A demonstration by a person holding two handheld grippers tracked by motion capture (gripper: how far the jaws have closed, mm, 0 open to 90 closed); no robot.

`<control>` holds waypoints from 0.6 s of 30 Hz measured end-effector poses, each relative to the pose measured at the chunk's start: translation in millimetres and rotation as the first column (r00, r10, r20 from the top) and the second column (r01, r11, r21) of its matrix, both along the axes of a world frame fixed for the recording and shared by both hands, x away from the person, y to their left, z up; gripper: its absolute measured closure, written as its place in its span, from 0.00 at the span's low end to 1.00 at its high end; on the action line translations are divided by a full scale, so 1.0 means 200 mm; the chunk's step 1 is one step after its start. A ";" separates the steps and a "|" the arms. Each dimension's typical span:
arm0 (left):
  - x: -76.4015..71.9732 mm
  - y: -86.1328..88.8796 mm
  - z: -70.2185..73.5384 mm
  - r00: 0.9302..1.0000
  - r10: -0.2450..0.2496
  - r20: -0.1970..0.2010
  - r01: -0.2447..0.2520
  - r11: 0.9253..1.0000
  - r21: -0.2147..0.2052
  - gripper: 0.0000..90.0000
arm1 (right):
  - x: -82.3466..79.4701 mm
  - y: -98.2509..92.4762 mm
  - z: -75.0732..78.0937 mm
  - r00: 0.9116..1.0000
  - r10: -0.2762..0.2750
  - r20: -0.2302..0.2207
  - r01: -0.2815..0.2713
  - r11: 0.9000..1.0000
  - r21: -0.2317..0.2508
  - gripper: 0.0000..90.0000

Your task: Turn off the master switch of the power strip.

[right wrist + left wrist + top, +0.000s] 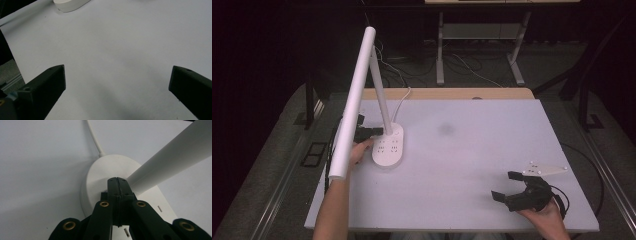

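Note:
A white desk lamp stands at the table's left, its oval base (pixel 388 147) carrying a slanted stem (pixel 381 95) and a long tube head (pixel 354 100). My left gripper (pixel 379 131) is shut with nothing between its jaws, and its tips rest at the top of the base beside the stem. In the left gripper view the closed tips (pixel 116 180) sit over the base (pixel 105 170) where the stem (pixel 172 157) rises. My right gripper (pixel 505 185) stands open near the front right. Its jaws frame bare table (pixel 117 75), with the lamp base (pixel 70 5) far off.
The lamp's white cable (pixel 404 95) runs off the back edge of the white table (pixel 472 150). The lamp head overhangs my left forearm (pixel 334 210). Dark floor, cables and table legs (pixel 440 55) lie beyond.

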State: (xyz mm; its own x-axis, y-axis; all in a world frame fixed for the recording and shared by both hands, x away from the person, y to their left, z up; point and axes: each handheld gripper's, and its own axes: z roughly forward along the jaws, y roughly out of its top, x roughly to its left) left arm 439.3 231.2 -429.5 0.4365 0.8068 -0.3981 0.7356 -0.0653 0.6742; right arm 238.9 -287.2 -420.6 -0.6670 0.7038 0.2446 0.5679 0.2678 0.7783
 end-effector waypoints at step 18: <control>0.00 0.04 -0.04 1.000 0.020 -0.012 -0.021 0.995 -0.101 1.00 | -0.01 -0.01 0.00 1.000 -0.004 0.011 0.004 1.000 -0.003 0.00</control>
State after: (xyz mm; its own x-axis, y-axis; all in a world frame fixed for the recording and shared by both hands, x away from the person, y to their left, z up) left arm 439.0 238.9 -438.5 0.4151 0.7709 -0.4831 0.7437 0.0183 0.6683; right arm 237.4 -289.4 -419.9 -0.6671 0.7069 0.2351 0.5604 0.2682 0.7836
